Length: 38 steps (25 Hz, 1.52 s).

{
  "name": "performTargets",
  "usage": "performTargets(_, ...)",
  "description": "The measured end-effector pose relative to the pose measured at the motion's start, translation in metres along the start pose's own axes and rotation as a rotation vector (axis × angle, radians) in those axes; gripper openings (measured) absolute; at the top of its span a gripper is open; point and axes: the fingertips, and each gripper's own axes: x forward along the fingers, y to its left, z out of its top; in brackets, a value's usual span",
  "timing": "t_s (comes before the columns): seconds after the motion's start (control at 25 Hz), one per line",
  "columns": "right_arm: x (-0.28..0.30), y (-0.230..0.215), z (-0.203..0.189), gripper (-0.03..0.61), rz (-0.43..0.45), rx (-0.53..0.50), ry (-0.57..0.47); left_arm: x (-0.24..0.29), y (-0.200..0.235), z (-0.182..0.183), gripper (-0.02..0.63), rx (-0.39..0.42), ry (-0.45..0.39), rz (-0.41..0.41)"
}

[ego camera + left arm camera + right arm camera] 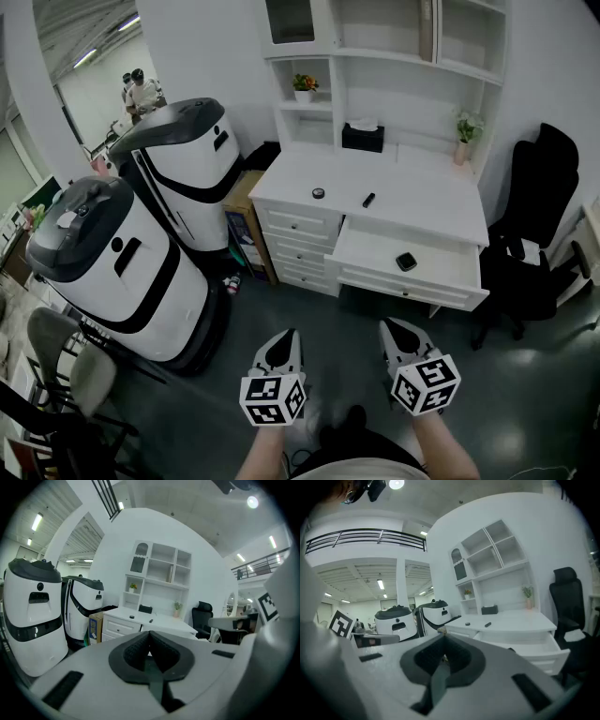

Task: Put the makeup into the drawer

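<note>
On the white desk (441, 202) lie a small round black makeup pot (319, 193) and a short black makeup stick (368, 200). The desk's wide middle drawer (375, 253) is pulled out, and a dark square compact (405, 262) rests inside it. My left gripper (286, 336) and right gripper (390, 326) hover side by side over the floor, well short of the desk. Both are shut with nothing between the jaws. In the right gripper view the pot (468, 624) and the stick (487, 624) show far off beyond the closed jaws.
Two tall white-and-black robot housings (187, 169) (112, 272) stand left of the desk, with a cardboard box (246, 211) between. A black office chair (534, 234) is at the right. A black tissue box (363, 137) and potted plants (466, 131) sit at the desk's back.
</note>
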Motion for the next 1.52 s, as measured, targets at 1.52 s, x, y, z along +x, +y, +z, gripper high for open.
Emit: performTargets(1.52, 0.091, -0.108, 0.009, 0.161, 0.021, 0.116, 0.037, 0.12, -0.011, 0.016, 0.003, -0.017, 0.03, 0.069)
